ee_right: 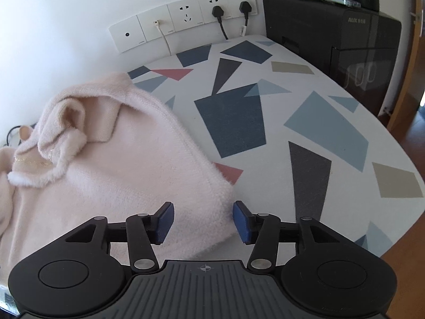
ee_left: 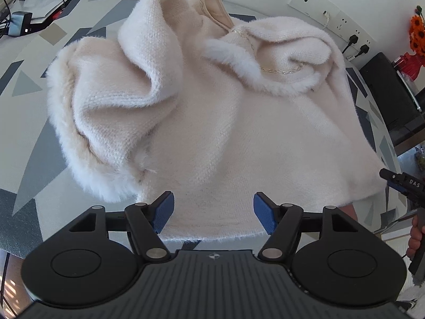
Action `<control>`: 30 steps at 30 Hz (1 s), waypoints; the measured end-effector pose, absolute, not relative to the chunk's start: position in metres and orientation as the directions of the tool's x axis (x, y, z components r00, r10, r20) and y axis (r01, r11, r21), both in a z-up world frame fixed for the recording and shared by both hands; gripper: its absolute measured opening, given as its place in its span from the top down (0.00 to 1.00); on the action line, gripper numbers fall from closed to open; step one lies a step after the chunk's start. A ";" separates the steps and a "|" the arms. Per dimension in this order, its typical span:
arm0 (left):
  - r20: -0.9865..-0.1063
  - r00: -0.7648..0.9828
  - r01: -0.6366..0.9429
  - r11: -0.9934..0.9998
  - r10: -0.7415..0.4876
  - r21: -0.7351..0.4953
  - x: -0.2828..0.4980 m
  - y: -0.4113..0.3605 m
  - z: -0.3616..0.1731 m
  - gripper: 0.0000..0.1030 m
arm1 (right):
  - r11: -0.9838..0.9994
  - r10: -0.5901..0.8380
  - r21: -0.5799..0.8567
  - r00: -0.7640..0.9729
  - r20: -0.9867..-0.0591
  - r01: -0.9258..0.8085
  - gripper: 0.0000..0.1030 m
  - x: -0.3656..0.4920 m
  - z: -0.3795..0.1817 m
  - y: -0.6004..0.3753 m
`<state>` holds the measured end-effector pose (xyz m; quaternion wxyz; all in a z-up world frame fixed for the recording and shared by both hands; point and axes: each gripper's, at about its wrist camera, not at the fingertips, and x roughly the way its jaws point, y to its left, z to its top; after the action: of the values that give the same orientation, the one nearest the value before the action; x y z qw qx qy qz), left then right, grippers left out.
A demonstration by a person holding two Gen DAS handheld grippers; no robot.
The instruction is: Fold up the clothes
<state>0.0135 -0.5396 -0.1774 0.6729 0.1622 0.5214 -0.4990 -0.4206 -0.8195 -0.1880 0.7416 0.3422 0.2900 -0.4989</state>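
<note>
A fluffy cream sweater (ee_left: 225, 133) with fur-trimmed cuffs lies on the table, both sleeves bunched on top of its body. My left gripper (ee_left: 213, 214) is open just above the sweater's near hem, with nothing between its blue pads. In the right wrist view the same sweater (ee_right: 114, 175) fills the left side. My right gripper (ee_right: 203, 222) is open and straddles the sweater's near right corner, without closing on it. The right gripper (ee_left: 403, 183) also shows at the right edge of the left wrist view, held by a hand.
The table wears a cloth (ee_right: 305, 122) printed with grey, blue and pink shapes. Wall sockets (ee_right: 186, 16) with plugged cables sit behind. A black appliance (ee_right: 340, 34) stands at the far right. Cables and a small device (ee_left: 21, 22) lie at the far left.
</note>
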 end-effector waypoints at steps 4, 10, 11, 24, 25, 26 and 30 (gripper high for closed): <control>-0.877 -0.034 0.872 0.414 -0.480 -0.260 0.010 -0.542 -0.178 0.34 | 0.247 -0.592 0.191 0.304 -0.746 0.950 0.35 -0.411 -0.176 -0.802; -0.866 -0.040 0.893 0.370 -0.498 -0.254 0.005 -0.537 -0.177 0.32 | 0.226 -0.623 0.151 0.261 -0.737 0.963 0.28 -0.413 -0.161 -0.774; -0.867 -0.046 0.893 0.368 -0.496 -0.258 0.004 -0.536 -0.177 0.32 | 0.223 -0.626 0.142 0.253 -0.737 0.965 0.28 -0.414 -0.159 -0.770; -0.849 -0.030 0.901 0.353 -0.528 -0.252 0.007 -0.514 -0.168 0.31 | 0.220 -0.637 0.103 0.222 -0.738 0.970 0.27 -0.409 -0.148 -0.720; -0.850 -0.022 0.900 0.360 -0.526 -0.246 0.007 -0.513 -0.168 0.31 | 0.229 -0.636 0.102 0.228 -0.738 0.968 0.27 -0.406 -0.148 -0.718; -0.848 -0.014 0.900 0.363 -0.530 -0.242 0.007 -0.511 -0.167 0.31 | 0.241 -0.634 0.099 0.234 -0.737 0.965 0.26 -0.402 -0.147 -0.716; -0.833 0.010 0.902 0.364 -0.553 -0.231 0.005 -0.499 -0.163 0.29 | 0.305 -0.639 0.078 0.264 -0.722 0.949 0.04 -0.384 -0.143 -0.708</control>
<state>0.0054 -0.4993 -0.1628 0.6852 0.1891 0.4611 -0.5312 -0.3842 -0.7079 -0.1430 0.7510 0.2610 0.2971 -0.5287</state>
